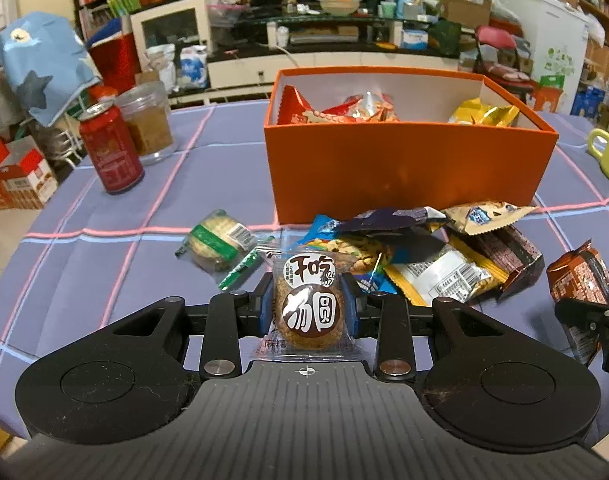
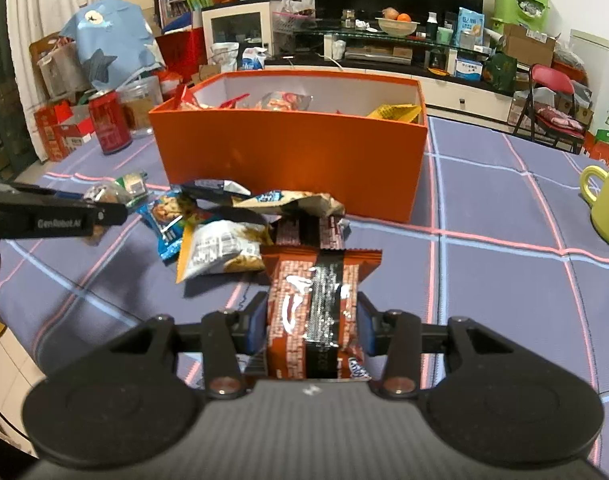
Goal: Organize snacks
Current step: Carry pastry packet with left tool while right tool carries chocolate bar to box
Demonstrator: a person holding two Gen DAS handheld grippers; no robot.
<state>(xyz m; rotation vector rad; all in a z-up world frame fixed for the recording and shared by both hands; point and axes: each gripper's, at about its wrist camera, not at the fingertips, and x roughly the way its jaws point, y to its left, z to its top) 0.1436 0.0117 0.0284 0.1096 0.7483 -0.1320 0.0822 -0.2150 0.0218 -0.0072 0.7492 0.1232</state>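
My left gripper [image 1: 309, 304] is shut on a clear-wrapped round sesame cake [image 1: 309, 312] with a brown and white label, held just above the cloth. My right gripper [image 2: 310, 324] is shut on a brown brick-pattern snack packet [image 2: 308, 312]; in the left wrist view this same packet [image 1: 580, 284] and gripper show at the far right. The orange box [image 1: 408, 172] [image 2: 292, 164] stands behind, with several packets inside. A heap of loose snack packets [image 1: 424, 248] [image 2: 220, 236] lies in front of it. A green-wrapped cake [image 1: 218, 242] lies apart on the left.
A red can [image 1: 110, 148] and a clear jar [image 1: 148, 120] stand at the back left of the purple checked tablecloth [image 1: 104, 248]. A yellow-green mug [image 1: 608, 152] [image 2: 608, 208] sits at the right edge. Cluttered shelves, a TV stand and a folding chair lie beyond the table.
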